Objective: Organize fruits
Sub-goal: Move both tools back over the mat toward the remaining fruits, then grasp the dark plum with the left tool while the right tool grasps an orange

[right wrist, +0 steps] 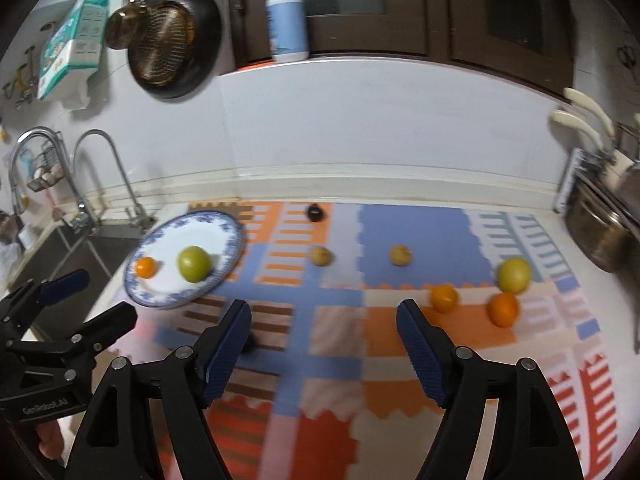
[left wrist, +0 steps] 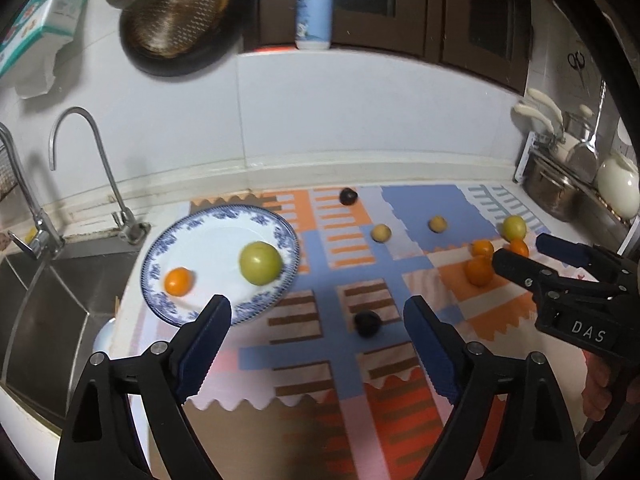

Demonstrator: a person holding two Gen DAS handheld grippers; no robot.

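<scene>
A blue-rimmed white plate point(left wrist: 172, 240) point(right wrist: 224, 232) lies at the mat's left, holding a green fruit point(left wrist: 260, 263) point(right wrist: 194, 263) and a small orange point(left wrist: 178, 281) point(right wrist: 145, 267). Loose on the mat are two dark plums point(left wrist: 367, 323) point(left wrist: 348, 196), two tan fruits point(left wrist: 381, 233) point(left wrist: 437, 224), a yellow-green fruit point(left wrist: 514, 227) point(right wrist: 513, 275) and oranges point(left wrist: 478, 270) point(right wrist: 444, 298) point(right wrist: 503, 309). My left gripper point(left wrist: 318, 320) is open and empty above the near plum. My right gripper point(right wrist: 324, 320) is open and empty; it also shows in the left wrist view point(left wrist: 520, 250), near the oranges.
A sink point(left wrist: 48, 300) with two taps point(left wrist: 80, 152) lies left of the plate. Pots point(left wrist: 552, 188) and utensils stand at the right. A pan point(left wrist: 176, 12) hangs on the wall; a pump bottle point(left wrist: 315, 8) stands on the ledge.
</scene>
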